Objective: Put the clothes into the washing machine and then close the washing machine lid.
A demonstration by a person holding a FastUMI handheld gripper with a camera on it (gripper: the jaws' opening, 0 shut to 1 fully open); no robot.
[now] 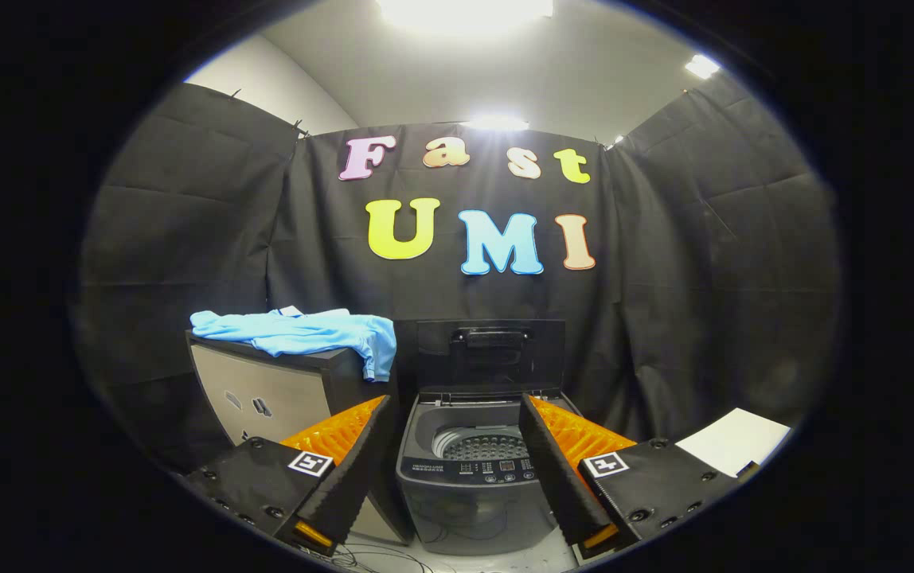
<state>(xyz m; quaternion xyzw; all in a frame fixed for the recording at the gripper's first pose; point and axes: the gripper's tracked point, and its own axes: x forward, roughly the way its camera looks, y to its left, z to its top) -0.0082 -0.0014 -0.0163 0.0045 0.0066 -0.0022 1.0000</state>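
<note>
Gripper [457,418] spread wide, holding nothing, fingers [349,454] parted to either side of the washing machine [469,485]; machine sitting straight ahead at twelve o'clock between the fingers, small and grey, top-loading; lid [491,354] standing upright against the back, handle facing forward; drum [482,447] exposed, perforated bottom visible, nothing seen inside; control panel [477,469] along the front rim, too small to read. Up at ten o'clock from the machine, light blue garment [306,333] lying crumpled on top of a dark cabinet [282,394], one end drooping over the corner nearest the lid; cabinet just beside the washer. Off at four o'clock, white sheet [732,442] beyond the right finger.
</note>
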